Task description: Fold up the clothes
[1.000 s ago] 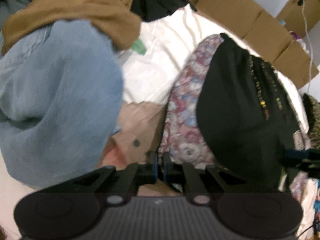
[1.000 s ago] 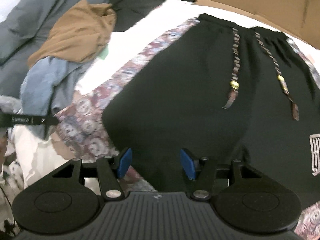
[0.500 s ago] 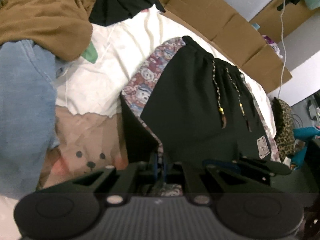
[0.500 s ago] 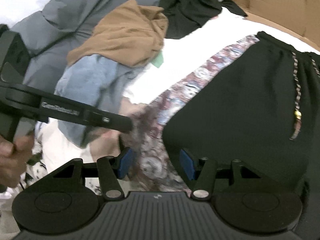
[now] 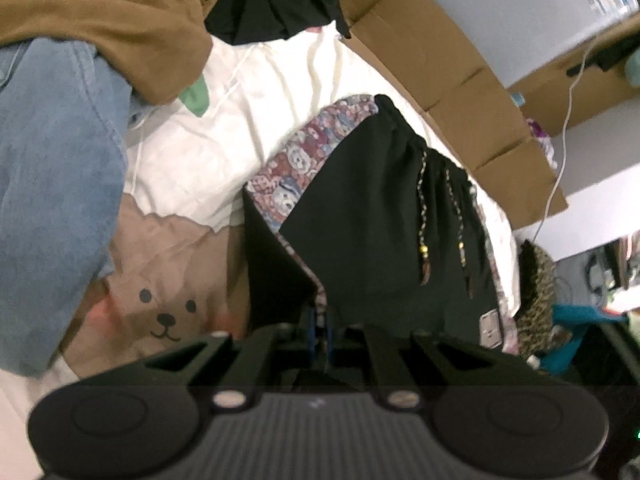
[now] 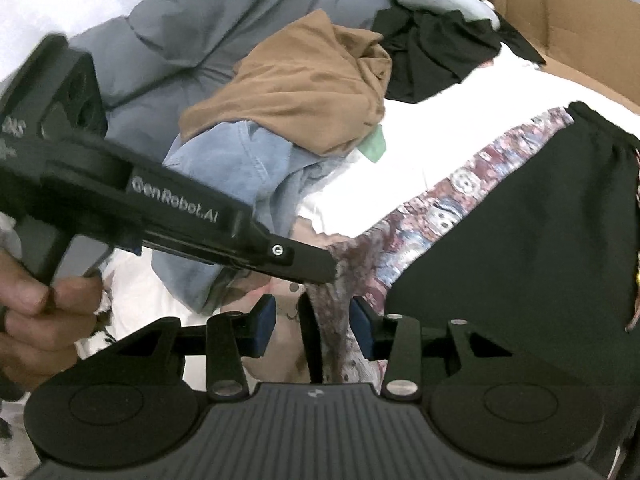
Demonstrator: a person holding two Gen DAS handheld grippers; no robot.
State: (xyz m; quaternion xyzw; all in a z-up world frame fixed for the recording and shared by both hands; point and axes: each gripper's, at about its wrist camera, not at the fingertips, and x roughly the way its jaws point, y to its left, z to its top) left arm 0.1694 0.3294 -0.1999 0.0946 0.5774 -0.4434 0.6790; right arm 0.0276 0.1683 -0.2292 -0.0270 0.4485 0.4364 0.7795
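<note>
A patterned garment [image 5: 304, 160] lies on the bed, with black drawstring shorts [image 5: 380, 220] spread on top of it. My left gripper [image 5: 320, 328] is shut on the patterned garment's near corner and holds it up, so its dark underside shows. In the right wrist view the left gripper [image 6: 320, 270] reaches in from the left, pinching that corner of the patterned garment [image 6: 432, 208]. The lifted cloth hangs between the blue pads [image 6: 264, 324] of my right gripper [image 6: 314, 328], whose jaws are closing but do not touch it. The black shorts [image 6: 520, 260] lie to the right.
A pile of brown cloth [image 6: 304, 92], blue denim [image 6: 236, 172] and a black garment [image 6: 436, 52] lies to the left on the white sheet [image 5: 224, 140]. A grey duvet [image 6: 224, 20] is behind it. Cardboard [image 5: 440, 72] lines the far side. A hand [image 6: 36, 312] grips the left tool.
The right gripper has swung left from over the black shorts to the lifted corner, and its jaws have narrowed. The left gripper has raised the patterned corner and tilted.
</note>
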